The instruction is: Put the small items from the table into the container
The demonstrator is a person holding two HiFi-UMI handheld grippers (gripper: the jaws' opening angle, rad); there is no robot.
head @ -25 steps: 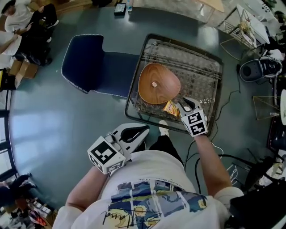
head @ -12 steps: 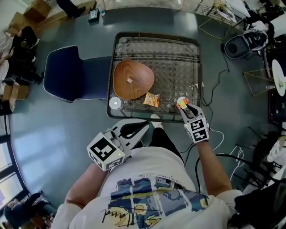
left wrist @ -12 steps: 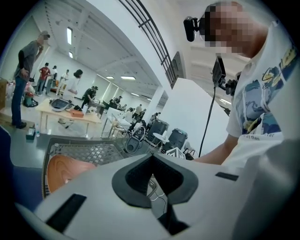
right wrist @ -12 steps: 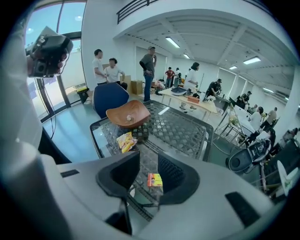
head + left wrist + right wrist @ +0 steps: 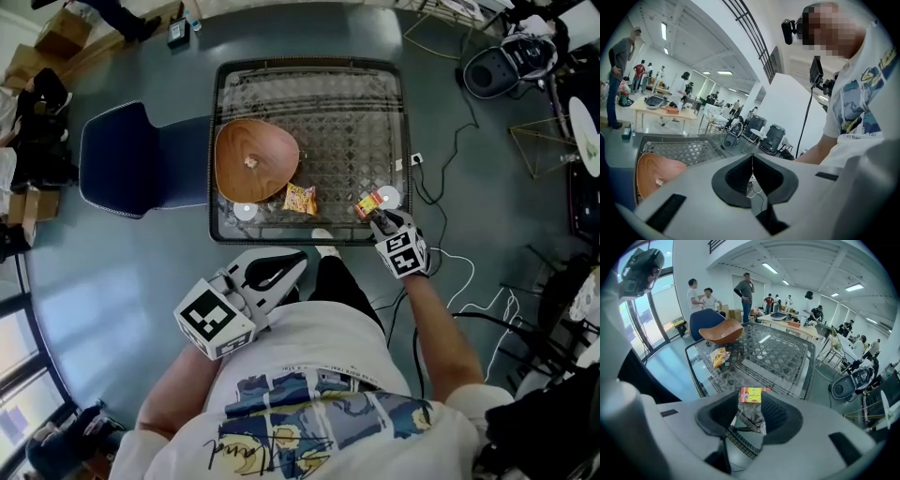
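Left gripper point(image 5: 751, 160): clenched on nothing, jaws meeting edge to edge. It is held close to the person's torso, short of the table point(image 5: 309, 64) and taking no part in the work.

Right gripper point(image 5: 751, 405): pitched steeply down over the table's near edge. Its jaws are opening, and a small packet point(image 5: 368, 203) with a clear body and a yellow-and-red label lies between them. There is a gap on the left side, and the pads do not appear to be pressing. Judged as straddling the packet, not yet grasping it.

A white disc point(image 5: 389, 197) lies just beside the packet, at two o'clock from it. A yellow snack packet point(image 5: 300, 198) lies on the glass at nine o'clock from the right gripper. A second disc point(image 5: 246, 212) lies further along that same line, near the front rail.

Container: the wooden bowl point(image 5: 255, 159) sits at ten o'clock from the right gripper, well apart from it. One small pale piece already lies inside. A blue chair point(image 5: 131, 159) stands beyond the table at nine o'clock.

Step in hand: reaching for the labelled packet — a pick, not a drop.

Next move calls for seating the jaws lower around the packet and closing firmly on its body. The packet then lifts clear of the disc and is carried toward ten o'clock, over the bowl. The film looks thin and slippery, so a shallow bite may slide off.
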